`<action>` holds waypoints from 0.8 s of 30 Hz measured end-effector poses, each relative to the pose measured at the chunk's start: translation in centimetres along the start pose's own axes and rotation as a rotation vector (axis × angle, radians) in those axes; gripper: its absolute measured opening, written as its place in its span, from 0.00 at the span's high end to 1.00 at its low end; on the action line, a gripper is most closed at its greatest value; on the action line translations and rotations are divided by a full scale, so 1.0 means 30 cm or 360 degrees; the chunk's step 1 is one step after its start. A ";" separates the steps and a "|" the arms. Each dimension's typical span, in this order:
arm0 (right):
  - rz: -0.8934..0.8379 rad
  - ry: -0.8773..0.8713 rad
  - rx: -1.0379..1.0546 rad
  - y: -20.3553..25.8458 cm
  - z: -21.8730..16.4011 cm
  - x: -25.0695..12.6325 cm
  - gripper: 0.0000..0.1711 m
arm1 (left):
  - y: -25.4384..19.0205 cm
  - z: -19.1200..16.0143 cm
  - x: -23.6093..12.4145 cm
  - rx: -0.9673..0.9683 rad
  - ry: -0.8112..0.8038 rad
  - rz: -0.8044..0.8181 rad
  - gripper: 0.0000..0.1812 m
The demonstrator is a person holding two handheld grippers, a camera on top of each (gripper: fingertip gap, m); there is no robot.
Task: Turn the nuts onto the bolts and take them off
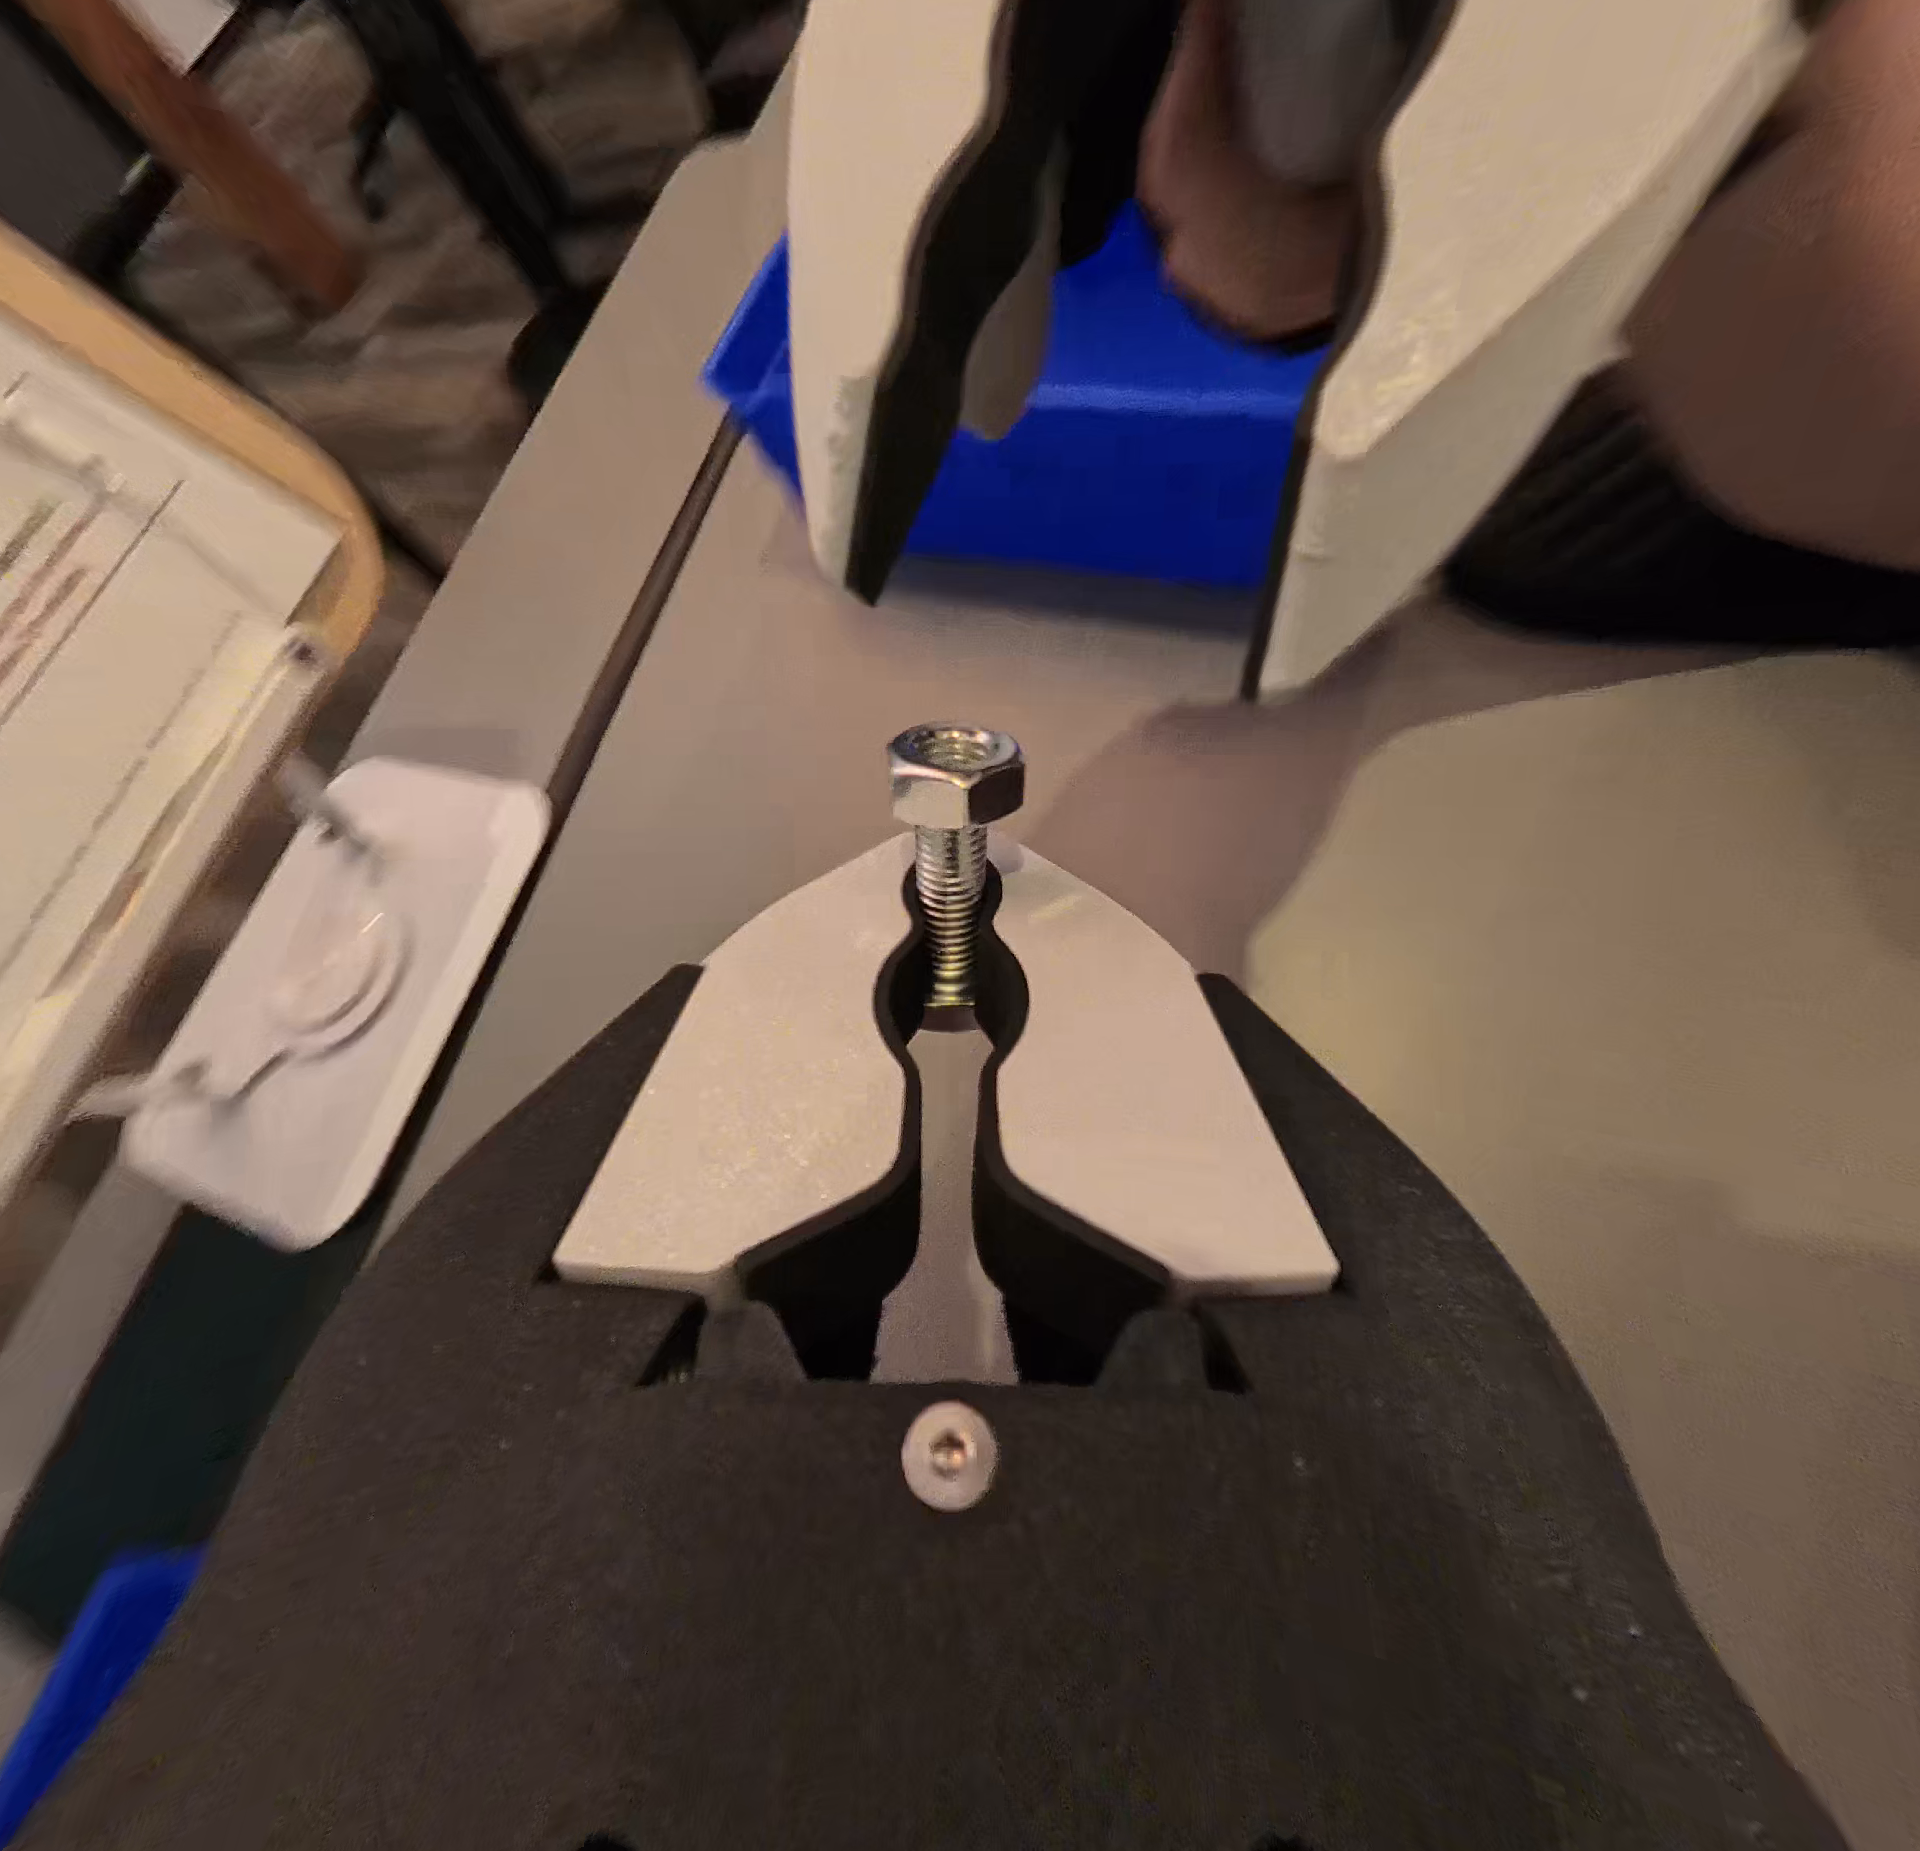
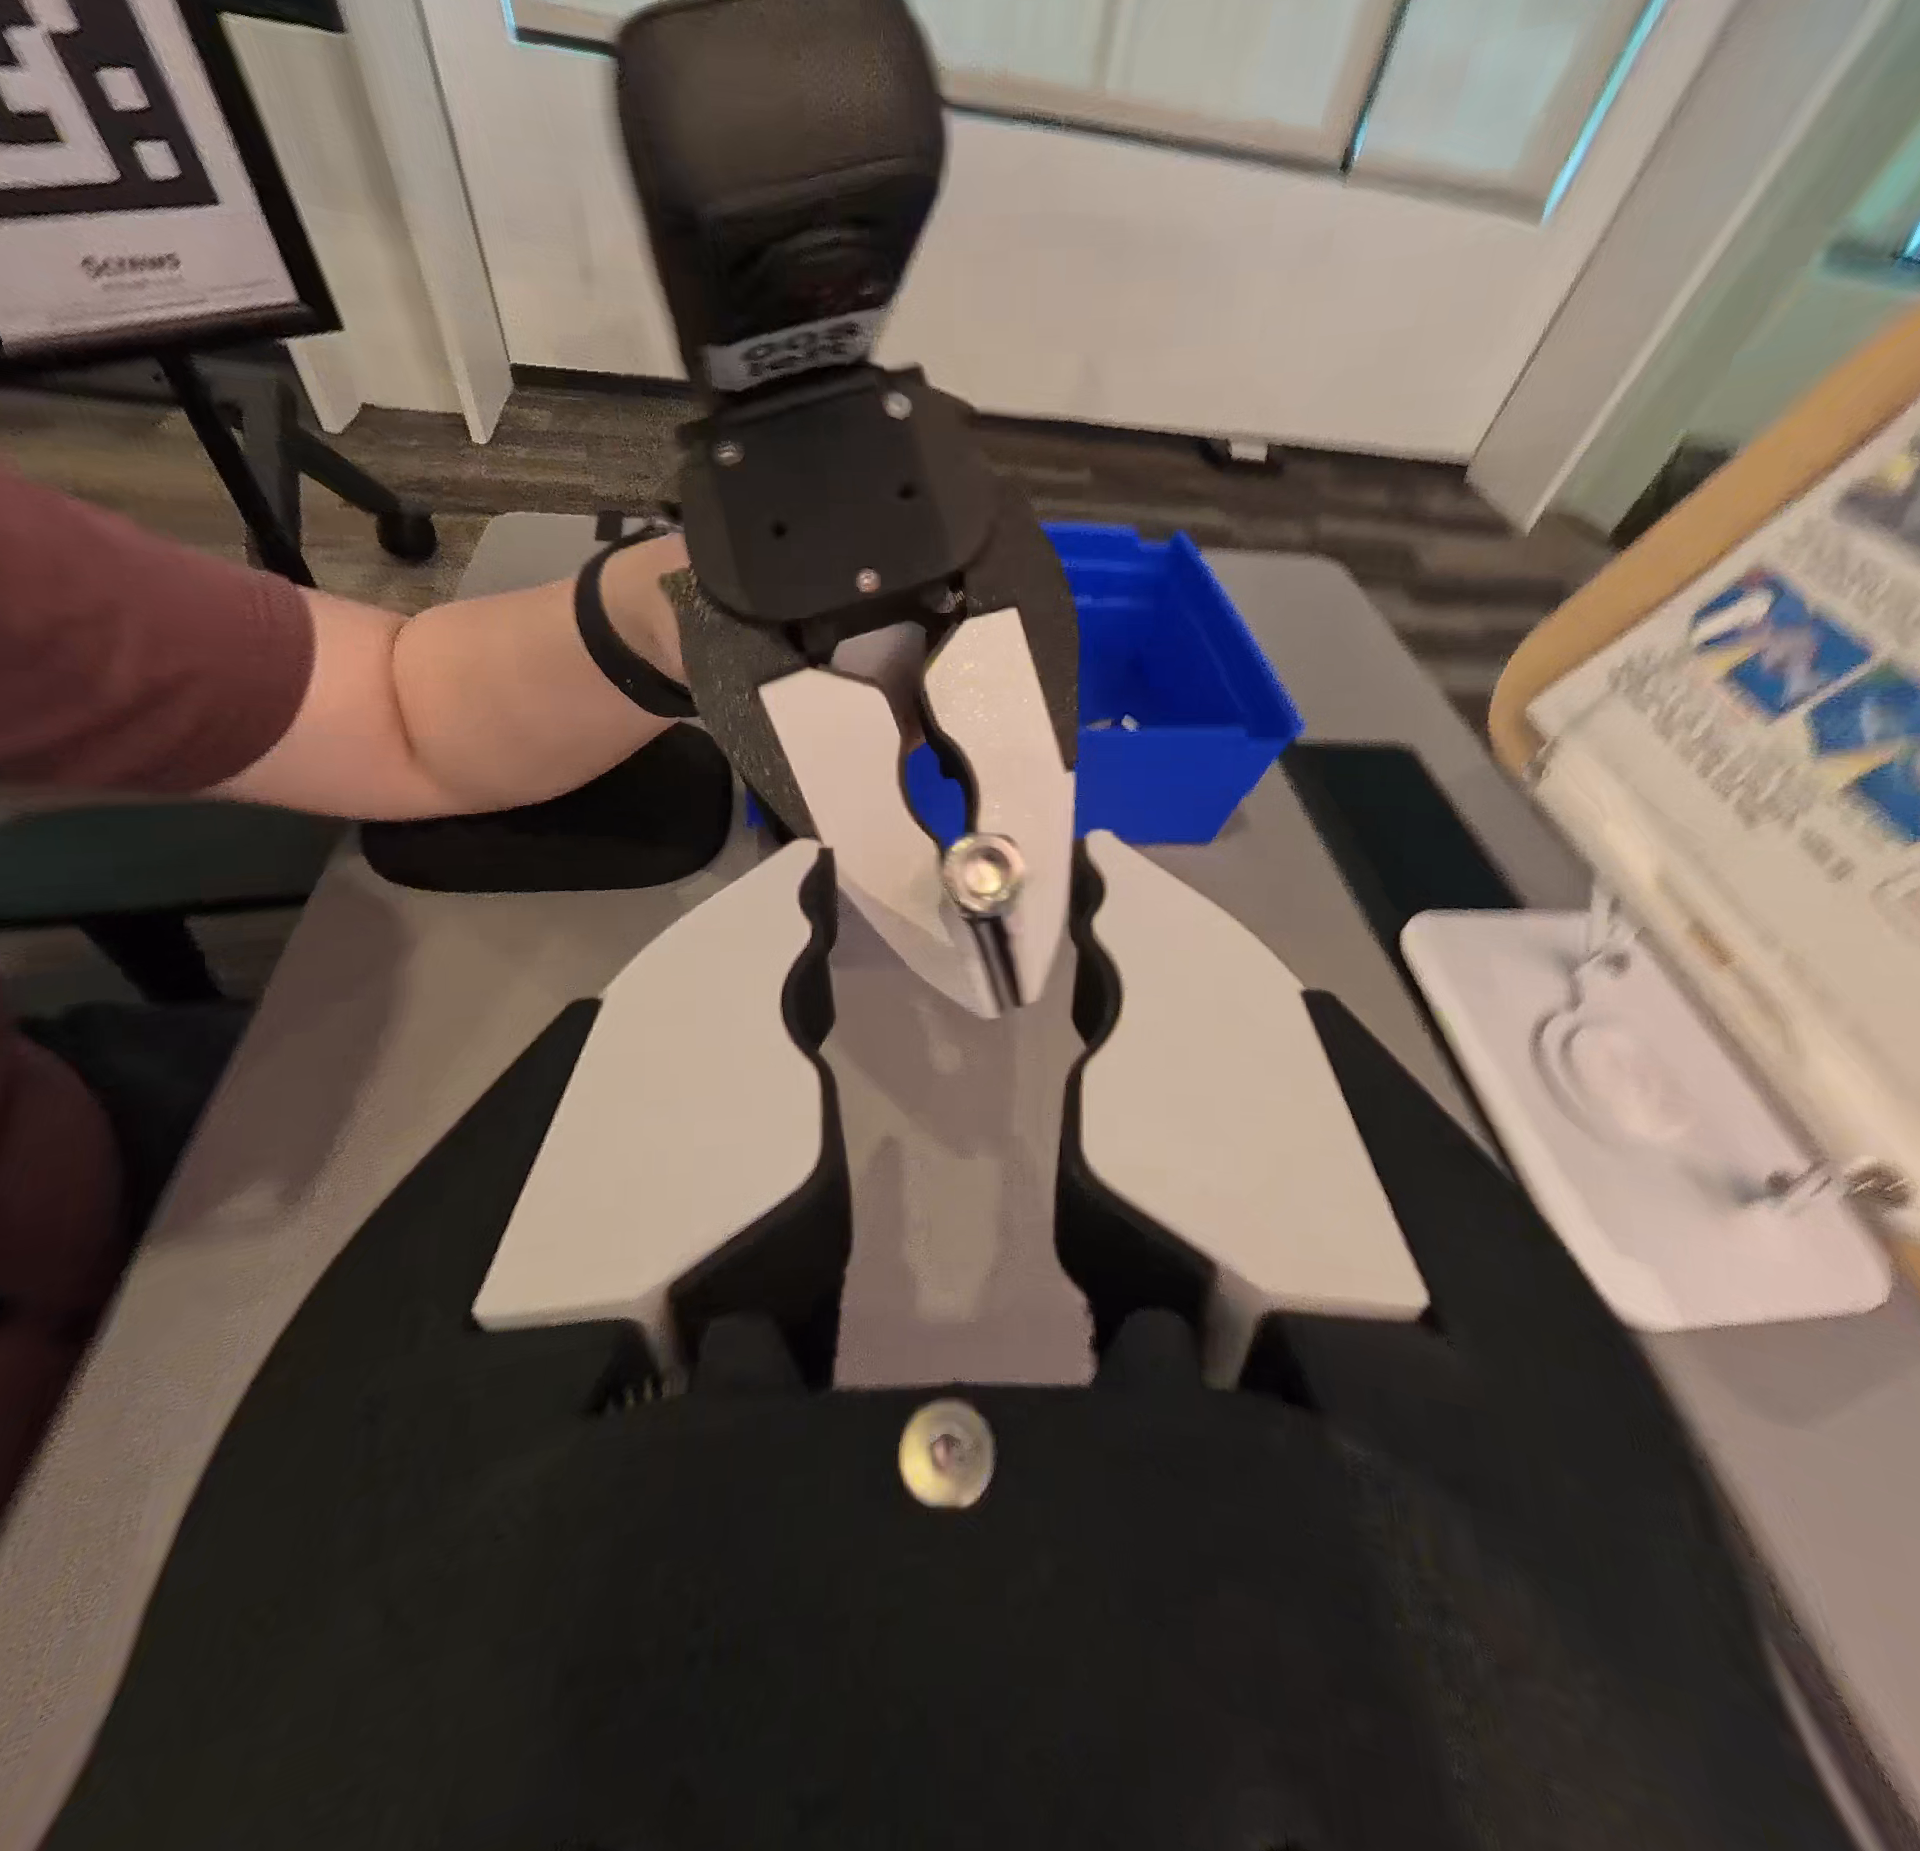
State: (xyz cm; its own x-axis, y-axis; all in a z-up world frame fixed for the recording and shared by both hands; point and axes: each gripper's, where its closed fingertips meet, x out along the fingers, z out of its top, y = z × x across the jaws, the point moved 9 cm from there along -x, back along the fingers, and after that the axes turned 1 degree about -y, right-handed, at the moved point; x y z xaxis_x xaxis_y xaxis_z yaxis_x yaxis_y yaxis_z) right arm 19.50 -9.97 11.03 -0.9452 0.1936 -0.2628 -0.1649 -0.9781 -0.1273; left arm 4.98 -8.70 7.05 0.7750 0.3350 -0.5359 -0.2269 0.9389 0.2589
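My left gripper (image 1: 956,858) is shut on a silver bolt (image 1: 952,918), gripping its threaded shaft. The shaft points away from the camera, above the grey table (image 1: 1558,1022). A silver hex nut (image 1: 957,783) sits on the bolt's far end. My right gripper (image 1: 1070,627) faces it from beyond, open and empty, a short way off the nut. In the right wrist view my right gripper (image 2: 958,854) is open, its fingertips on either side of the left gripper (image 2: 987,1001) and the nut (image 2: 982,874), not touching them.
A blue bin (image 2: 1174,721) stands on the table behind the grippers. A white stand base (image 2: 1621,1105) holding a tilted board with printed sheets (image 2: 1766,710) is at the right. A person's forearm (image 2: 416,700) rests on a black pad (image 2: 551,825). My hands' fingertips stand some 7 cm from each other.
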 end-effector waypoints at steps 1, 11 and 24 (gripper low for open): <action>0.0003 -0.0047 -0.0096 0.005 0.006 -0.019 0.74 | -0.007 0.010 -0.011 -0.0008 -0.0110 -0.0108 0.98; 0.0277 -0.0332 -0.0236 0.059 0.031 -0.037 0.80 | -0.072 0.068 -0.063 0.0031 -0.0580 -0.0552 0.98; 0.0262 -0.0489 -0.0204 0.074 0.046 -0.001 0.77 | -0.056 0.080 -0.101 0.0003 -0.0766 -0.0502 0.98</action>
State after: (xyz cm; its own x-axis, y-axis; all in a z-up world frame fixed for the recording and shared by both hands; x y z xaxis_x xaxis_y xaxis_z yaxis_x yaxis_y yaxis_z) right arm 18.78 -12.24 12.08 -0.9998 -0.0164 0.0070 0.0143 -0.9728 -0.2313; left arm 4.43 -11.50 10.17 0.9862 -0.0352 -0.1616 0.0594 0.9873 0.1473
